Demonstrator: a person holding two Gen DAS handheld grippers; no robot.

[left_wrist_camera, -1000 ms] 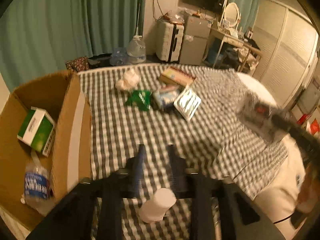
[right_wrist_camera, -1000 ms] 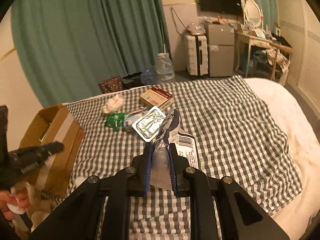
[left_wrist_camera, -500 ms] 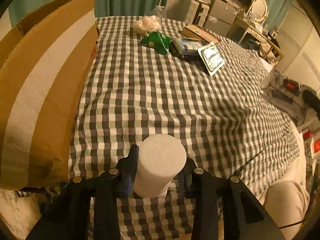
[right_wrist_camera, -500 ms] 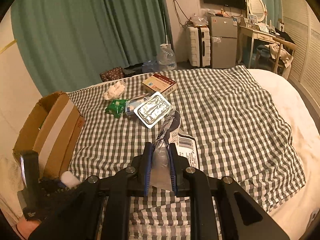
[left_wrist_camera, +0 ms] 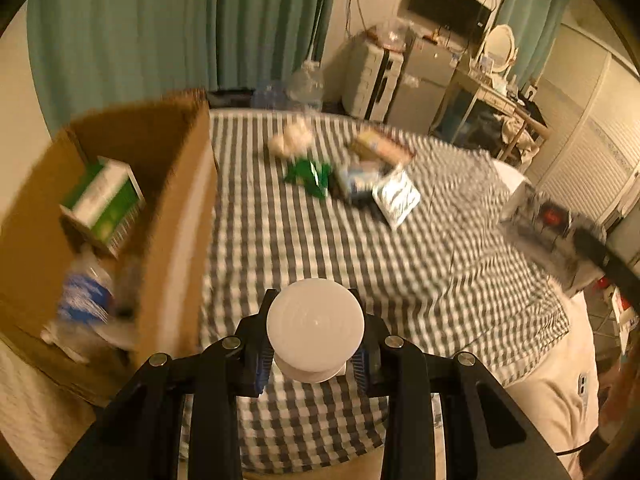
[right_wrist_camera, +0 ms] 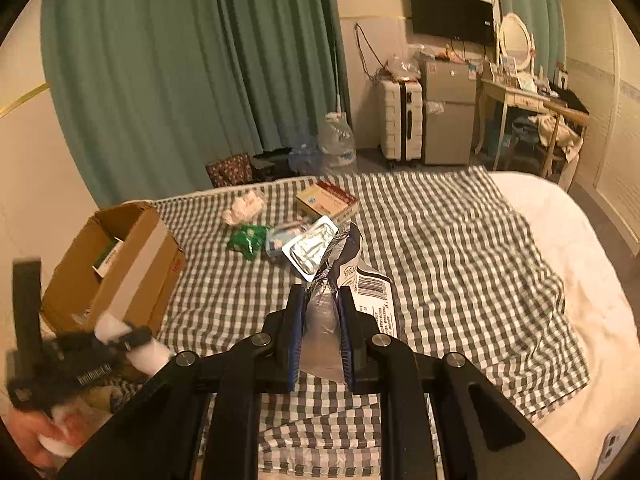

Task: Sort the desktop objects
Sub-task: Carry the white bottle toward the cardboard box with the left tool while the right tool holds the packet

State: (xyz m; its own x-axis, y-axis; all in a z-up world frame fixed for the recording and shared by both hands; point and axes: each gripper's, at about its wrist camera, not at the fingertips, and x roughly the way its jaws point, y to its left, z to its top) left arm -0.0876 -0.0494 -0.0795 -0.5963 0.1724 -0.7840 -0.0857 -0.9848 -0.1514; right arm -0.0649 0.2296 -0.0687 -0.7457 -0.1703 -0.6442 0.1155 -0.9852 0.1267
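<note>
We had the left tongs (left_wrist_camera: 316,346) clamped on a white bottle (left_wrist_camera: 315,322), its jaws having just drawn in on it, held above the near edge of the checked cloth (left_wrist_camera: 280,248) on the bed, just beside the cardboard box (left_wrist_camera: 176,216). The right tongs (right_wrist_camera: 320,344) were fully closed on a crinkled foil packet (right_wrist_camera: 344,280), lifted over the cloth. To drop the bottle well, we judged it best to carry it clear over the box's taped wall before loosening, since the smooth, round plastic could slip or roll. The box was stiff corrugated board, already holding a green-and-white carton (left_wrist_camera: 104,204) and a clear water bottle (left_wrist_camera: 86,300). The packet looked thin, shiny and floppy, so a firm pinch suited it.
</note>
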